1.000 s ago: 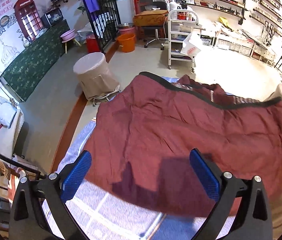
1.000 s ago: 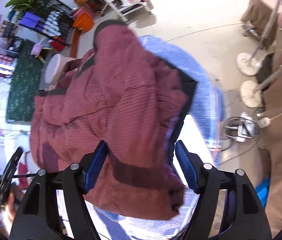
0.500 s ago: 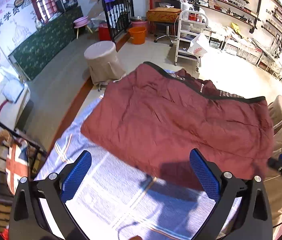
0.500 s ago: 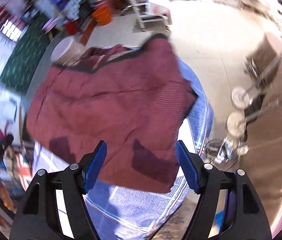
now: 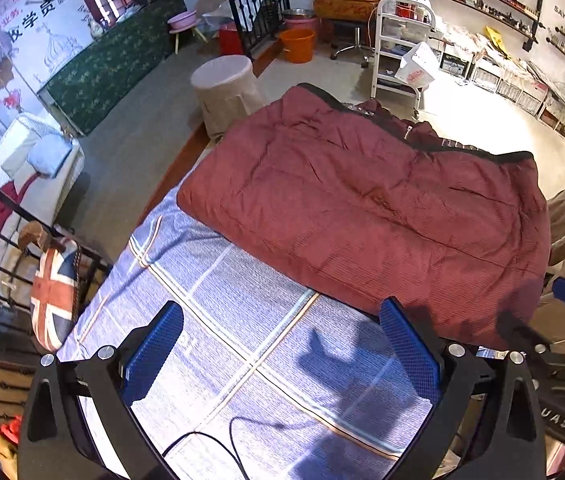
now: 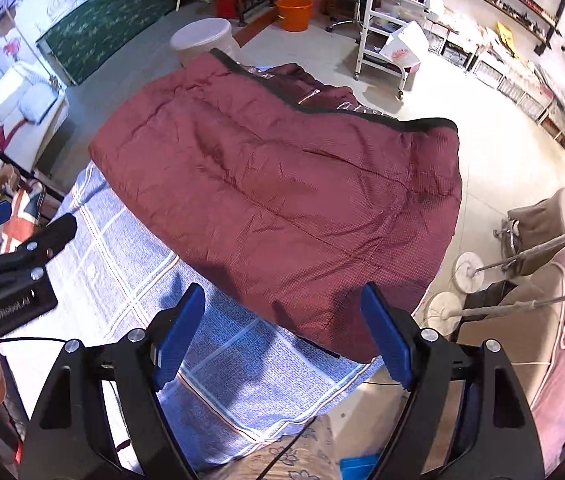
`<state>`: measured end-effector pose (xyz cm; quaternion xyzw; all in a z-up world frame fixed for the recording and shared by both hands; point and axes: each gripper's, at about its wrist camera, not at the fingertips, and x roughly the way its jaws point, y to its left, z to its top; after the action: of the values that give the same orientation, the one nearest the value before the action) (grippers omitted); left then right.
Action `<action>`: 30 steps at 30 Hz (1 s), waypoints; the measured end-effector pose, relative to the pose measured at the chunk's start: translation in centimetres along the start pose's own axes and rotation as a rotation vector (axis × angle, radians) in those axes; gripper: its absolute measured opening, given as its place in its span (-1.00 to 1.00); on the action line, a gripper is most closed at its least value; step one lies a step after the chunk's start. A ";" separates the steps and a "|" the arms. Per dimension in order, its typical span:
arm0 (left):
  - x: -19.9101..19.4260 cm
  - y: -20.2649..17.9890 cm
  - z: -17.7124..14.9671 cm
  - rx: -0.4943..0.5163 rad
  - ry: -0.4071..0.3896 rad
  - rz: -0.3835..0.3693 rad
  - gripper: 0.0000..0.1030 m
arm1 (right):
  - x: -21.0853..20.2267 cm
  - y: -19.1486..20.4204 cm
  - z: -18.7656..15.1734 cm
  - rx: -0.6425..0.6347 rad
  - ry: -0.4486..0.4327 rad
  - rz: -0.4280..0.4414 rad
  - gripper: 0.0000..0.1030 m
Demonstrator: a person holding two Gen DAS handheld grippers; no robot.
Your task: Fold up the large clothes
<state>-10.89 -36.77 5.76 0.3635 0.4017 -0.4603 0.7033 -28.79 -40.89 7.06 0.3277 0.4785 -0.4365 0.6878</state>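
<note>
Both grippers have drawn back from the maroon garment [image 5: 366,200], which now lies folded flat across the far half of the blue plaid sheet [image 5: 242,320]. Left gripper [image 5: 282,344] and right gripper [image 6: 282,328] hover over the sheet's near part, jaws wide, holding nothing.

Matt quilted maroon coat [image 5: 366,208], woven bedsheet [image 5: 242,320]

Orange bucket [image 5: 297,45] near covered round stool [image 5: 228,92]; white trolley [image 5: 400,46] beyond.
</note>
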 end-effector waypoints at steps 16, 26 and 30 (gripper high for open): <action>1.4 -1.2 -0.6 0.065 0.077 0.061 0.88 | -0.7 1.1 -0.5 -0.031 -0.005 -0.016 0.55; 1.5 -1.2 -0.7 0.063 0.080 0.065 0.88 | -0.8 1.5 -0.8 -0.054 -0.015 -0.046 0.55; 1.4 -1.2 -0.7 0.064 0.081 0.064 0.88 | -0.7 1.6 -0.9 -0.054 -0.013 -0.053 0.55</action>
<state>-11.82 -37.05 4.00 0.4171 0.4030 -0.4349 0.6888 -27.77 -39.29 7.53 0.2934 0.4940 -0.4435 0.6878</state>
